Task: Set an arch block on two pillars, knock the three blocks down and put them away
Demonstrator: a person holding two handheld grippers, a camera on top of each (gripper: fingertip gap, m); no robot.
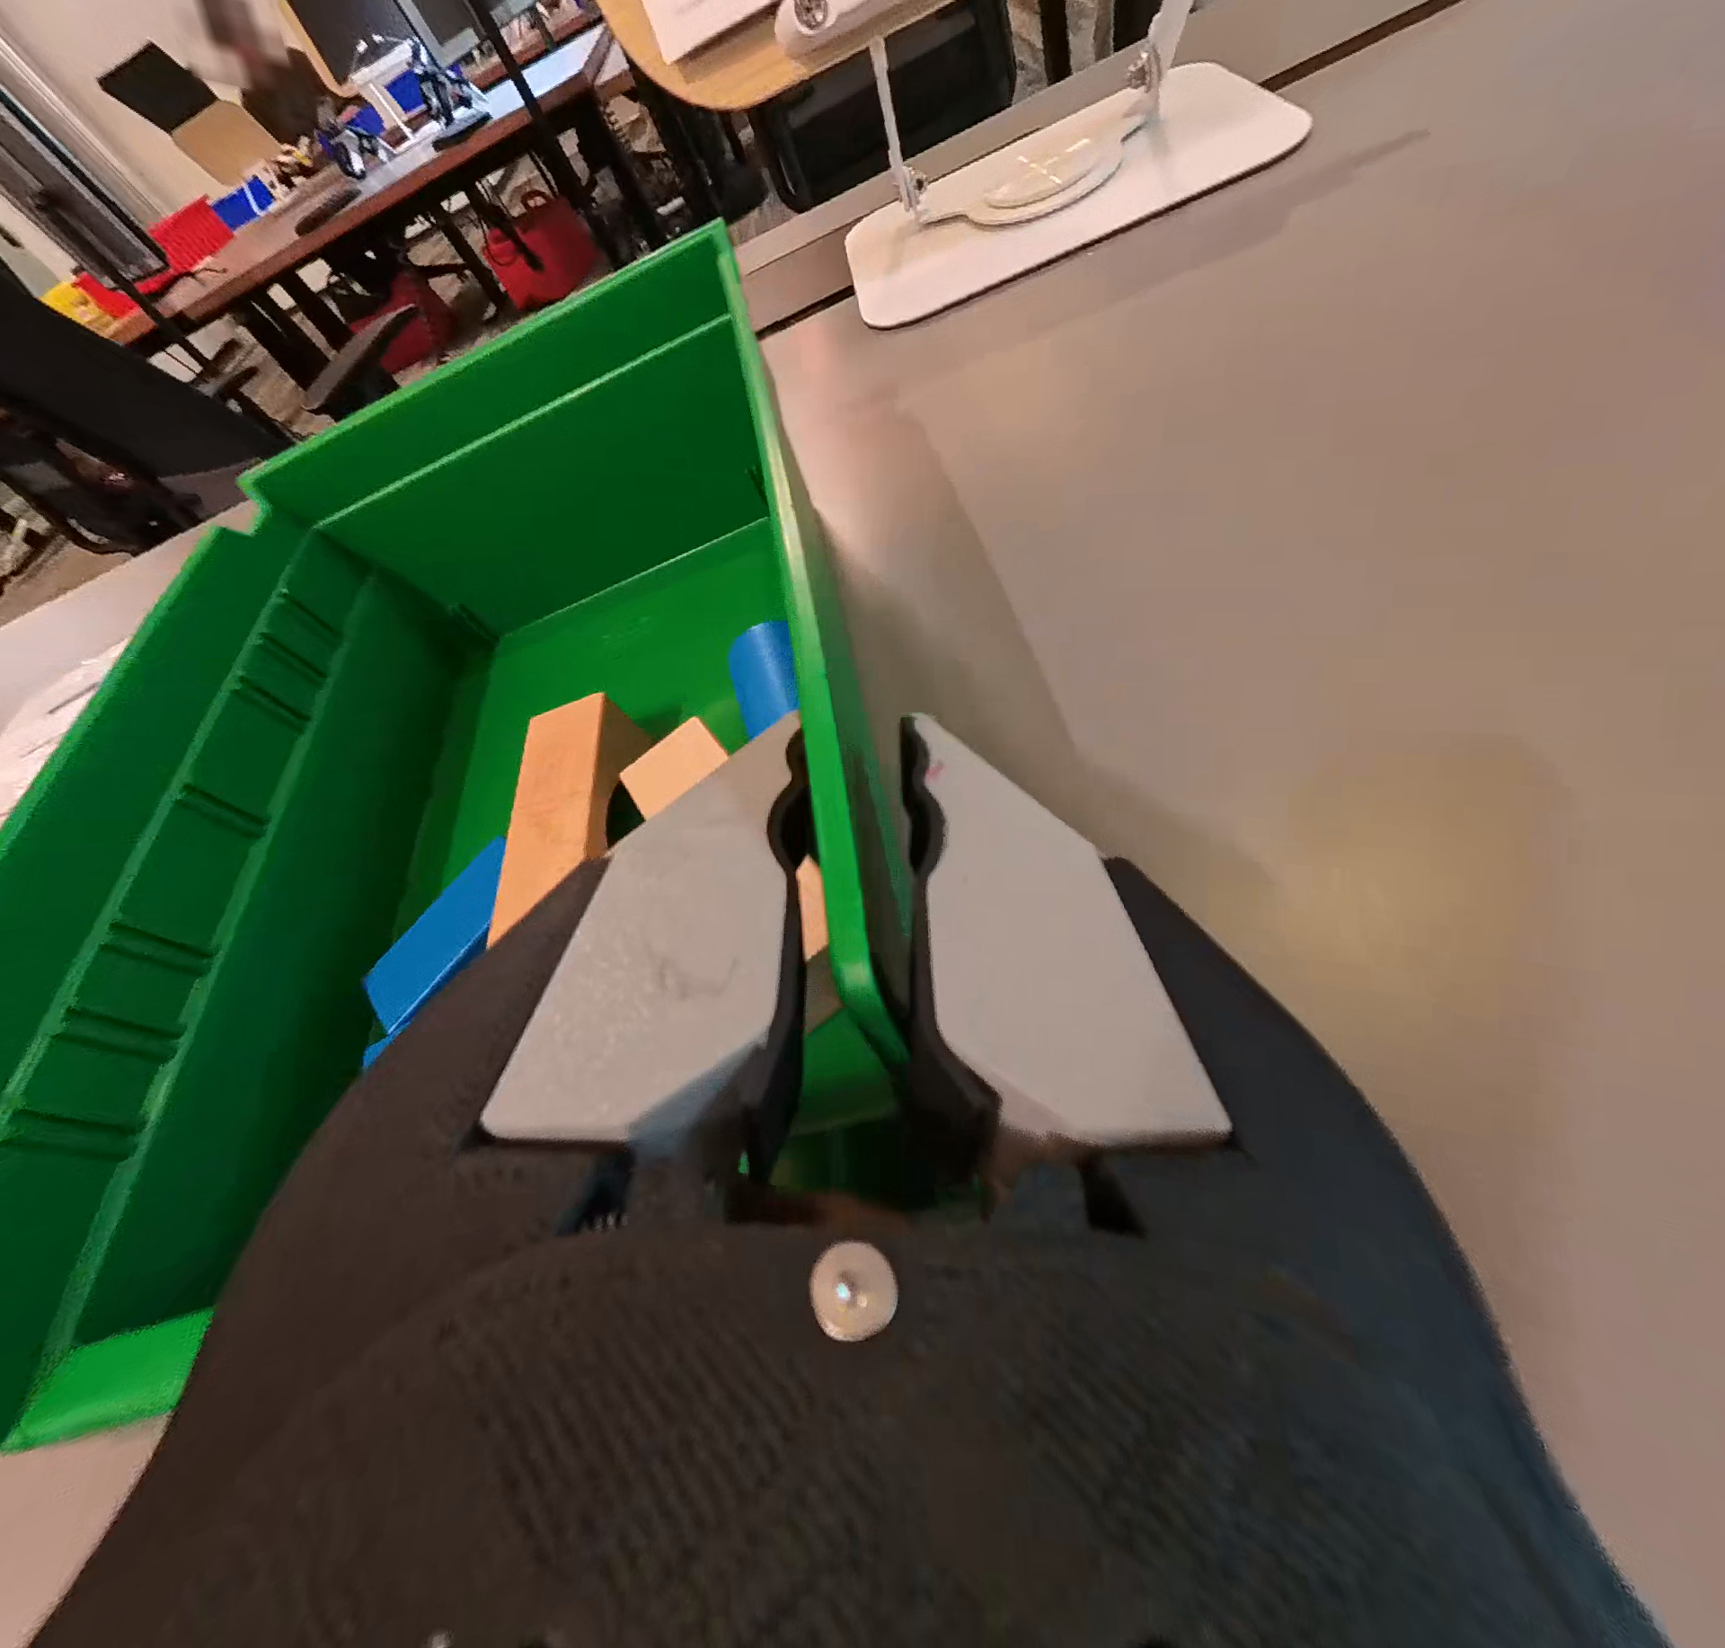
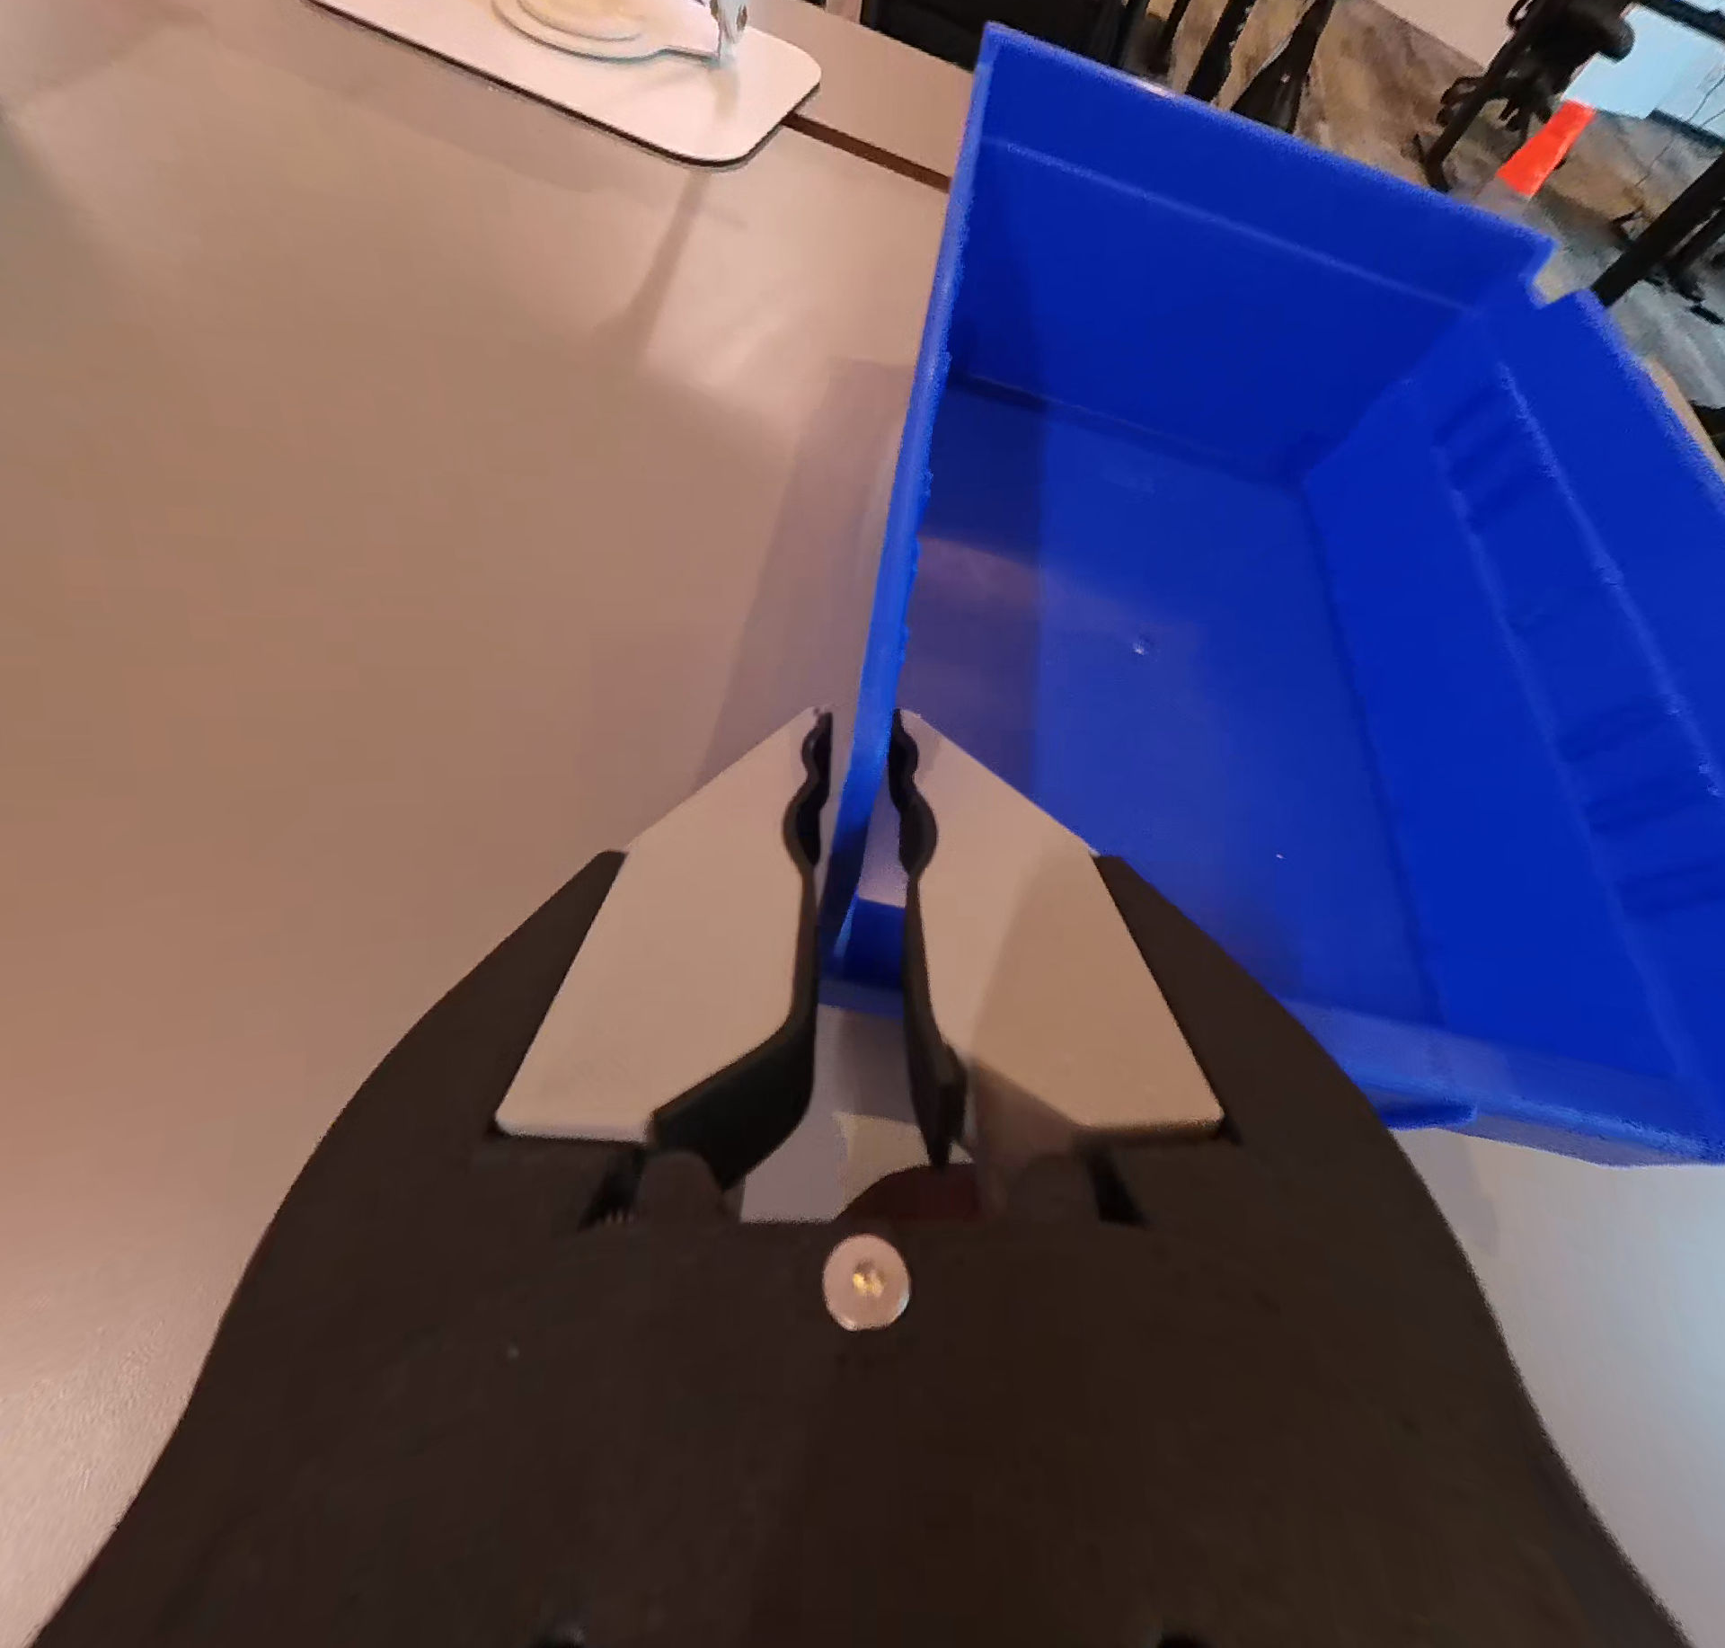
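green bin [image 1: 523, 520] wall is sitting clenched in the left hand-held gripper [image 1: 854, 735], the right hand-held gripper [image 2: 859, 726] clenching the blue bin [image 2: 1213, 315]; tilting could be spilling wooden blocks [image 1: 560, 791] inside the green bin.

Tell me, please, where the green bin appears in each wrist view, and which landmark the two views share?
Left wrist view: the green bin fills the left and centre, blocks inside; the left tongs are shut on its right wall.
Right wrist view: not in it; only a blue bin, its left wall between the right tongs.
Shared landmark: the white lamp base, upper right in the left view, upper left in the right view.
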